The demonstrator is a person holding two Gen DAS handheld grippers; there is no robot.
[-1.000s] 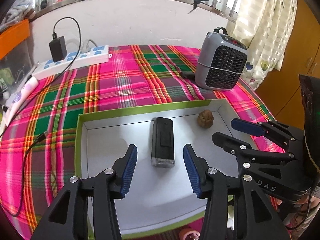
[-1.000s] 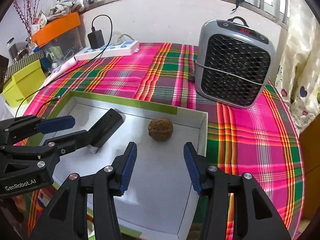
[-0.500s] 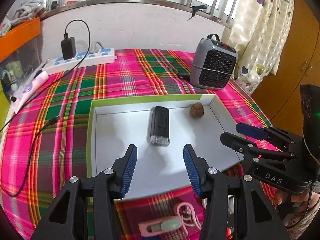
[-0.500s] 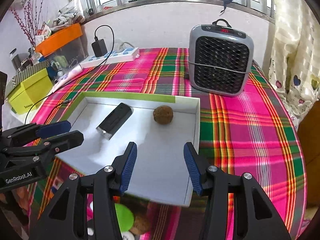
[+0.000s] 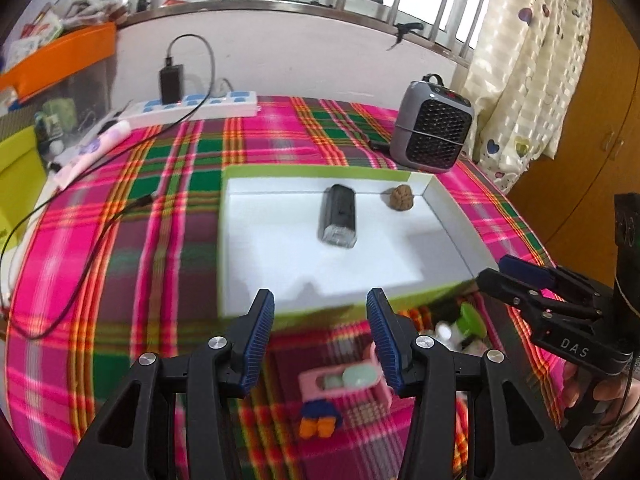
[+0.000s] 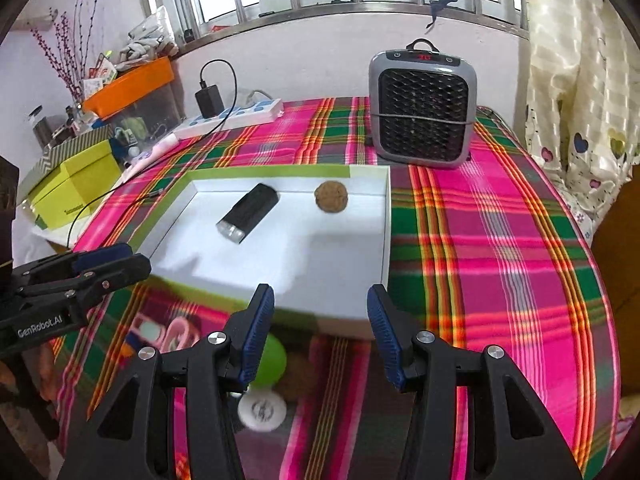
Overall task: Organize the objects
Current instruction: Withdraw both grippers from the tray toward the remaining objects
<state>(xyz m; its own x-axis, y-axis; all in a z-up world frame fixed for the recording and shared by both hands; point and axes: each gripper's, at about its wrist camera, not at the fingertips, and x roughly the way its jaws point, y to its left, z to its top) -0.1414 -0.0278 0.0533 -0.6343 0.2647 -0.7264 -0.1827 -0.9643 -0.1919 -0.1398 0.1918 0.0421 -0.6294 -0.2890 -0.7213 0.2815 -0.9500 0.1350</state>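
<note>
A white box with green rim (image 5: 316, 176) (image 6: 272, 170) lies on the plaid cloth. In it are a black flashlight (image 5: 338, 216) (image 6: 249, 213) and a brown walnut (image 5: 402, 198) (image 6: 330, 197). In front of the box lie a pink holder (image 5: 344, 380) (image 6: 160, 330), a blue and orange piece (image 5: 319, 420), a green ball (image 6: 272, 360) and a white round cap (image 6: 262, 408). My left gripper (image 5: 320, 340) is open and empty above the pink holder. My right gripper (image 6: 320, 336) is open and empty above the box's front edge.
A grey heater (image 5: 432, 132) (image 6: 422, 120) stands at the back right. A power strip with a charger (image 5: 192, 106) (image 6: 228, 116) lies at the back. A yellow-green box (image 6: 76, 188) and an orange bin (image 6: 132, 86) stand to the left. A cable (image 5: 80, 256) runs over the cloth.
Both grippers have pulled back and up from over the box. The small objects in front of the box have come into view. Both stay open and empty.
</note>
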